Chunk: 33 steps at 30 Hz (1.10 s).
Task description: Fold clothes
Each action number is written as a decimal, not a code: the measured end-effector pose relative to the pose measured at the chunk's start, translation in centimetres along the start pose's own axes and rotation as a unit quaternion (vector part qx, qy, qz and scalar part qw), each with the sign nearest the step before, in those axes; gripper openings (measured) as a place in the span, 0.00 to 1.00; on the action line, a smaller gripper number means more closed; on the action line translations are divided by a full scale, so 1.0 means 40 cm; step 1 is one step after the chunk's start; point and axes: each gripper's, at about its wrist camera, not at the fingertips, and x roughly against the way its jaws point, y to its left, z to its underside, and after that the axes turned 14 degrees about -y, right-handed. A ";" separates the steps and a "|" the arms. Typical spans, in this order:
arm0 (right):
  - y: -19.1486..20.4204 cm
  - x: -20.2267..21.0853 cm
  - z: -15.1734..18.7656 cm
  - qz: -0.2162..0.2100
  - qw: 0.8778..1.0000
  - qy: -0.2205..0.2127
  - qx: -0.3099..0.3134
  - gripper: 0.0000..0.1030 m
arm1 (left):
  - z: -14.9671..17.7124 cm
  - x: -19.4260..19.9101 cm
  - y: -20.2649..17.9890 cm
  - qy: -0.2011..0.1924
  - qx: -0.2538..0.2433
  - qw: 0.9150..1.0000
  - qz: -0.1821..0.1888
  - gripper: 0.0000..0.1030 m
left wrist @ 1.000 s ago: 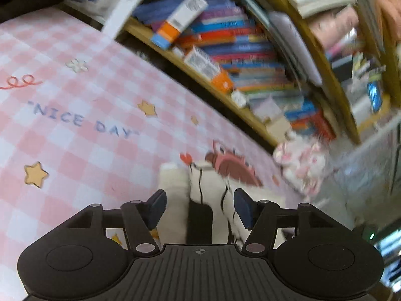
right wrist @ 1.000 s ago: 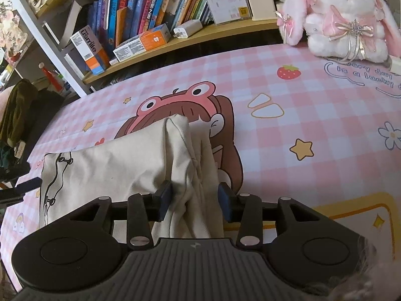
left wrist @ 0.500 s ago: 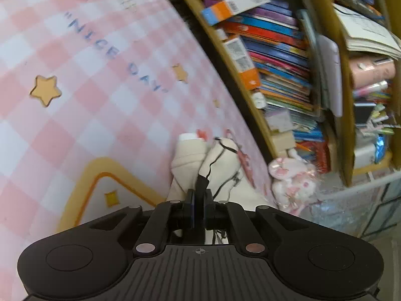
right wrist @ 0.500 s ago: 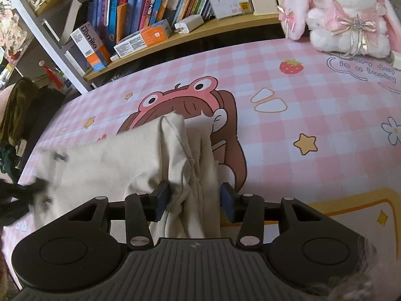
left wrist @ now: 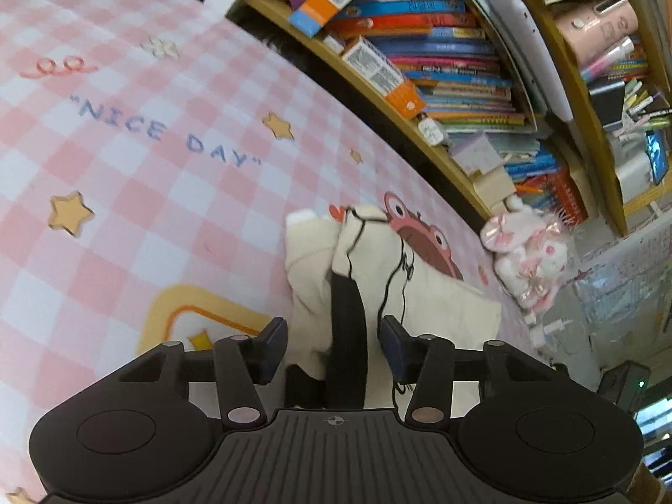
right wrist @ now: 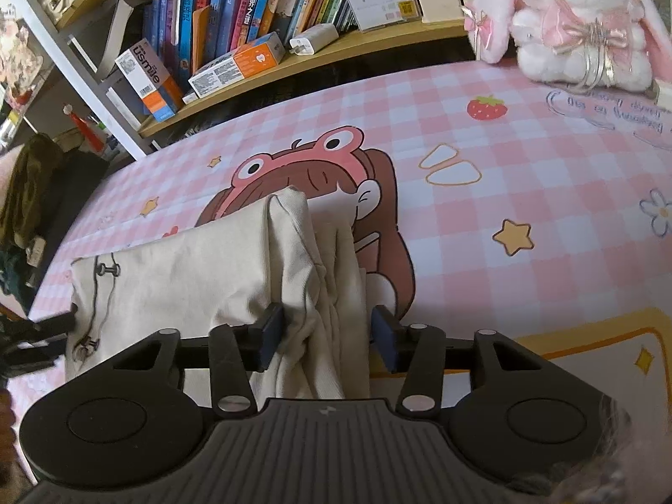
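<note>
A cream garment [right wrist: 201, 277] with a black line print lies bunched on the pink checked table cover [right wrist: 525, 159]. My right gripper [right wrist: 323, 332] has a thick fold of it between its pads. The jaws are closing, and the cloth rises in a ridge toward them. In the left wrist view the same garment [left wrist: 369, 252] runs forward from my left gripper [left wrist: 332, 344]. Those jaws are opening, with the cloth and a dark strip [left wrist: 348, 327] loose between the pads. The left gripper's dark fingers [right wrist: 54, 323] show at the garment's left edge.
A low wooden shelf [right wrist: 336, 54] packed with books and boxes runs along the table's far edge. A white and pink plush rabbit [right wrist: 579, 21] sits at the far right corner. Dark clothes [right wrist: 25, 193] hang off the left side.
The left gripper shut on the garment's edge half a second ago, and its jaws now stand apart again. The right gripper kept its place on the fold.
</note>
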 end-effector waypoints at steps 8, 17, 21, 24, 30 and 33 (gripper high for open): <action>0.049 0.055 0.013 -0.035 0.999 0.019 -0.012 0.15 | -0.031 0.036 -0.003 -0.038 -0.032 0.999 -0.016 0.09; 0.013 0.107 0.058 -0.024 0.994 0.000 -0.105 0.46 | -0.037 0.063 0.005 -0.027 -0.053 0.998 -0.027 0.63; 0.025 0.101 0.065 -0.024 0.994 0.009 -0.107 0.59 | -0.021 0.037 0.009 -0.012 -0.054 0.998 -0.033 0.63; 0.034 0.089 0.075 -0.017 0.994 0.019 -0.103 0.57 | -0.005 0.021 0.009 -0.011 -0.053 0.998 -0.029 0.62; 0.043 0.071 0.088 -0.008 0.994 0.026 -0.104 0.34 | 0.012 0.011 0.002 -0.005 -0.044 0.999 -0.020 0.28; 0.063 0.078 0.084 -0.010 0.996 0.018 -0.083 0.23 | 0.009 0.036 -0.017 -0.015 -0.050 0.999 -0.007 0.18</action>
